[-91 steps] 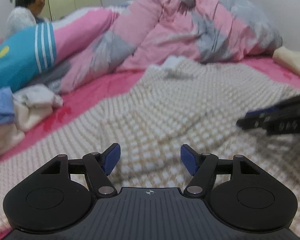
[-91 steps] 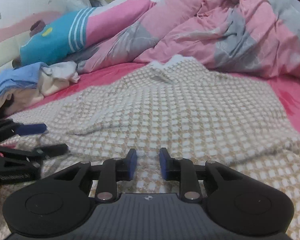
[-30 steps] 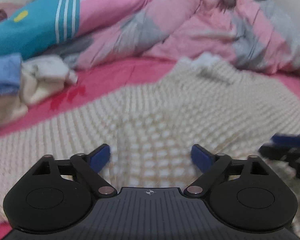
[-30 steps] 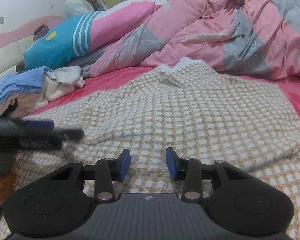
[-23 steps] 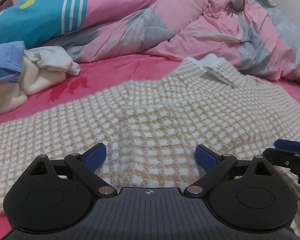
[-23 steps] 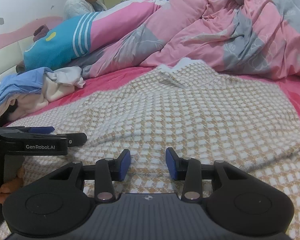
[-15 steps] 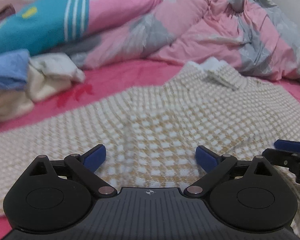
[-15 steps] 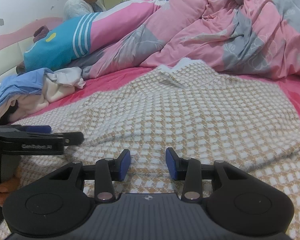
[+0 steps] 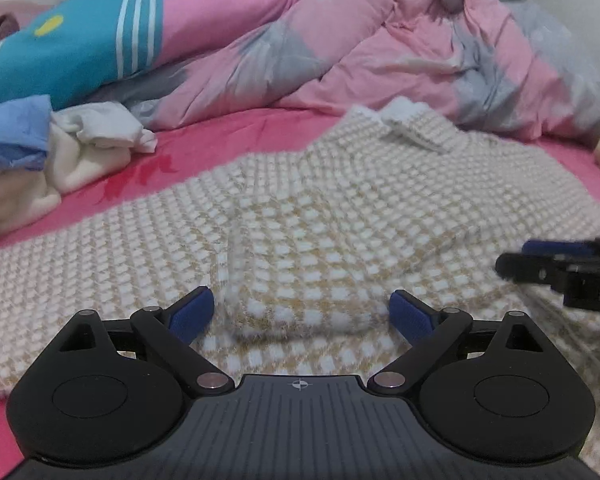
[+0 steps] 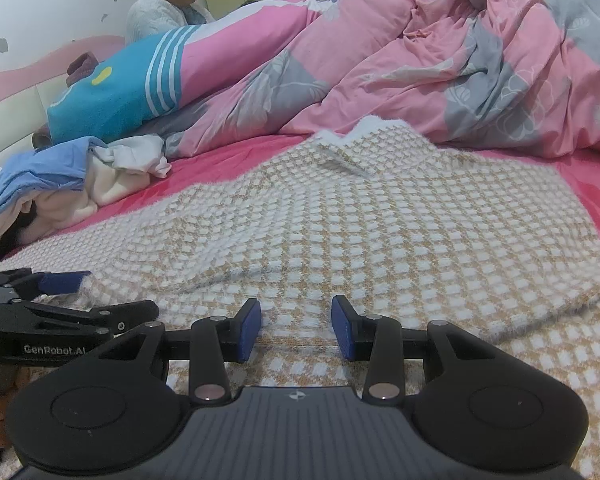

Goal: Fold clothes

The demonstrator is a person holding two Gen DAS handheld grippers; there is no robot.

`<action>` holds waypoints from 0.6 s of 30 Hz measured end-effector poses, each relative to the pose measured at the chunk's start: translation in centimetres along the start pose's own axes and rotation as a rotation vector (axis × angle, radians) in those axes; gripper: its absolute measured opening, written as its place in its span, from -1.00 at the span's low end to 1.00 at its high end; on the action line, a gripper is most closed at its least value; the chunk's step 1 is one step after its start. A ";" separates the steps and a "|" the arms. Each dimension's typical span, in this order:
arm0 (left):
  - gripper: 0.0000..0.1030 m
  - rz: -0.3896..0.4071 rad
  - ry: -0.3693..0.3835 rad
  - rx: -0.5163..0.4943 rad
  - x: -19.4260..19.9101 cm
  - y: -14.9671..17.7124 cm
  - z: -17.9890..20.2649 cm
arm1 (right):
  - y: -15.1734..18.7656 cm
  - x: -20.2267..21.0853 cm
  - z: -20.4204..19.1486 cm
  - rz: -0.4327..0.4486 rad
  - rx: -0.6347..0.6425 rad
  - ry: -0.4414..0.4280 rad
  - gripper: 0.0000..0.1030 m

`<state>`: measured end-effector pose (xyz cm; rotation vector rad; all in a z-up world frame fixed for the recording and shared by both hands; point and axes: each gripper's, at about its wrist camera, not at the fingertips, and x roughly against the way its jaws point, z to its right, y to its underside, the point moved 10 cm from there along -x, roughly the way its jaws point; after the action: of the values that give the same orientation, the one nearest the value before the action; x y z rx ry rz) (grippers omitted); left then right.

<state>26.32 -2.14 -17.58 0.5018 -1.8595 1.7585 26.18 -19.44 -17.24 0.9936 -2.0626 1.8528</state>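
Observation:
A beige and white checked knit sweater (image 9: 340, 208) lies spread on the pink bed sheet (image 9: 228, 140), collar at the far end. My left gripper (image 9: 300, 316) is open wide just above the near part of the sweater, and a raised fold of the knit lies between its blue pads (image 9: 192, 314) without touching them. The right gripper (image 10: 296, 328) hovers low over the sweater (image 10: 380, 220) near a folded edge, jaws partly apart, nothing pinched. Each gripper shows in the other's view: the right gripper (image 9: 516, 258) at the right edge, the left gripper (image 10: 100, 296) at the lower left.
A crumpled pink and grey duvet (image 10: 440, 60) and a blue and pink striped pillow (image 10: 132, 84) fill the back of the bed. A heap of blue and white clothes (image 10: 60, 176) lies at the left. A person (image 10: 168, 4) sits behind the pillow.
The left gripper has opened wider and crept slightly forward, so a raised fold of the sweater now lies between its jaws. The right gripper widened a little three seconds ago and has held still since.

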 end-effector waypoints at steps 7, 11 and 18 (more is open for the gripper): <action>0.84 0.104 0.001 0.004 2.8 -1.6 -0.1 | 0.0 0.0 0.0 0.001 -0.002 -0.002 -0.20; 0.84 0.159 0.008 -0.009 3.5 -2.9 0.6 | 0.0 0.0 0.0 0.001 -0.003 -0.002 -0.20; 0.67 0.035 -0.004 0.002 -0.3 -1.4 1.1 | 0.0 0.0 0.0 0.002 -0.005 -0.005 -0.20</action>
<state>27.25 -3.35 -16.65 0.4764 -1.8808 1.7832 26.20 -19.46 -17.26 0.9962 -2.0707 1.8465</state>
